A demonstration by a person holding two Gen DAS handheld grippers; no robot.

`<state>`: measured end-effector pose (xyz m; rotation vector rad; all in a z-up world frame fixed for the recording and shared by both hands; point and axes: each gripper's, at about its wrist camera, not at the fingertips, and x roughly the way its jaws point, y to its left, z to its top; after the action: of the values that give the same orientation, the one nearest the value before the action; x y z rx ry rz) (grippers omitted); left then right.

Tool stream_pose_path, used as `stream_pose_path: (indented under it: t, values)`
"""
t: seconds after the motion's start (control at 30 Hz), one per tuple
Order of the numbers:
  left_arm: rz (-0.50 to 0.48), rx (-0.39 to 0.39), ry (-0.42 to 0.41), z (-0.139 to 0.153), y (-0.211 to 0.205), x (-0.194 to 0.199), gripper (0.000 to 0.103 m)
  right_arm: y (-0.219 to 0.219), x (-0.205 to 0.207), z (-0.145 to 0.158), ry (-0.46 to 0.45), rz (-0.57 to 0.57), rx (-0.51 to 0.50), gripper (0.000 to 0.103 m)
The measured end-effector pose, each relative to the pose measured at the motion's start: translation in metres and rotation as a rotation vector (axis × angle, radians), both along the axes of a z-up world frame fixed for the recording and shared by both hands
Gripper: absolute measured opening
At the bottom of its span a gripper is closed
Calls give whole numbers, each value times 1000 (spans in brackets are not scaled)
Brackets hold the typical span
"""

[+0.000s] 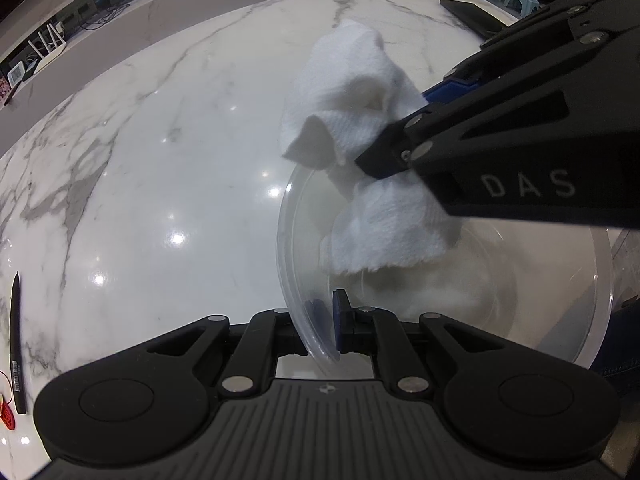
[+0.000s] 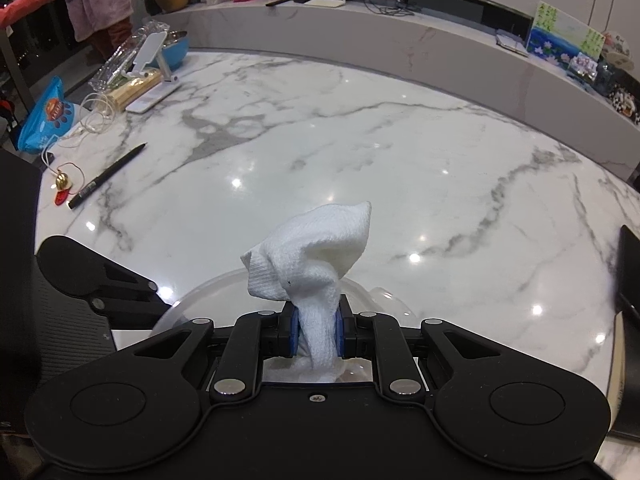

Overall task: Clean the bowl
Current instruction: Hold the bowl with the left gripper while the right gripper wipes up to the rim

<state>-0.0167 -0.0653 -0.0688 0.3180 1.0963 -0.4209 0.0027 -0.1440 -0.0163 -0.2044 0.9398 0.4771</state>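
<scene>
Bowl position: we see the clear, round plastic bowl (image 1: 500,300) tilted on the white grey-veined marble tabletop (image 1: 180,180), its near rim clamped between the blue pads of the left gripper (image 1: 326,322), whose jaws are closed on that thin wall. We hold this gripper pointing steeply downward at the table's near edge.

We note the right gripper (image 2: 316,334) entering the left wrist view from the upper right, angled down over the bowl. Its jaws are closed on a crumpled white woven cloth (image 2: 312,264); the upper part of the cloth stands above the pads, and the lower part hangs into the bowl's interior. Whether it touches the bottom of the bowl we cannot tell.

At the left of the table we observe a black pen (image 2: 106,176) beside a small gold bell on a red charm (image 2: 62,186), well apart from the bowl. A blue snack bag (image 2: 48,116) and a white phone stand (image 2: 150,60) lie farther back. A dark flat device (image 1: 470,16) rests at the far right edge.
</scene>
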Motion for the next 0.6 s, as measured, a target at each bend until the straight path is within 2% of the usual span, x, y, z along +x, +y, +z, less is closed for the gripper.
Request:
stream_pose_path:
  t: [0.27,0.6]
  values:
    - [2,-3,2,1,-1,-1,8,-1,1,-1,26,3,34,15]
    - [3,4,-3,1,-3,-2,8,-1,-7,2,-30,-40,-68,14]
